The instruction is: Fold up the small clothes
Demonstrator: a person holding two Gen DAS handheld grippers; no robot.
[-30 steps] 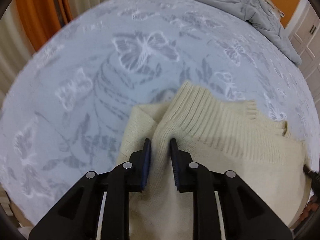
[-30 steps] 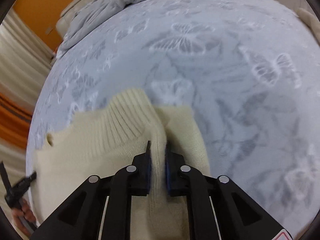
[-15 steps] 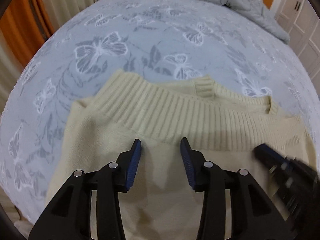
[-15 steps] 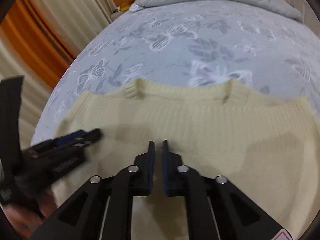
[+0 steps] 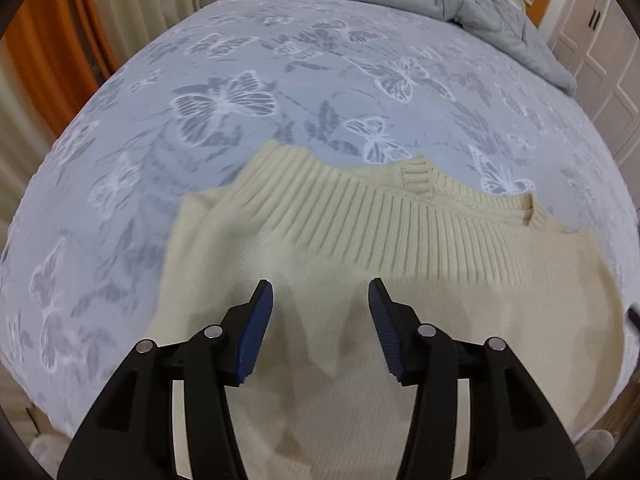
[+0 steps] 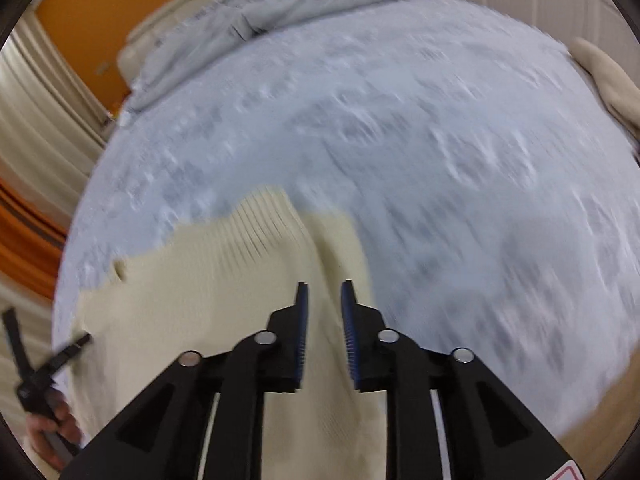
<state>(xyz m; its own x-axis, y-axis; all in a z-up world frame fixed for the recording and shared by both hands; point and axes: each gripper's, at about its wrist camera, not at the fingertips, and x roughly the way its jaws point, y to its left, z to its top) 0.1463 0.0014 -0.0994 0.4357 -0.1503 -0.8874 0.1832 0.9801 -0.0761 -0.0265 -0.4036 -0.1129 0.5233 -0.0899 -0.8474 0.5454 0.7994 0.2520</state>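
Cream knit sweater lies flat on the butterfly-print bed, filling the lower centre and right of the left wrist view, ribbed band toward the top. Left gripper angled steeply down over it, fingers spread and opening, nothing pinched. Right gripper tilted down over the sweater's right edge, fingers slightly apart, opening, not gripping cloth; view blurred. Grey duvet upper right.

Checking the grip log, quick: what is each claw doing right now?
Left claw: jaws opening, pads clear of the cream sweater below.
Right claw: jaws opening, a sweater ridge between them, not pinched.
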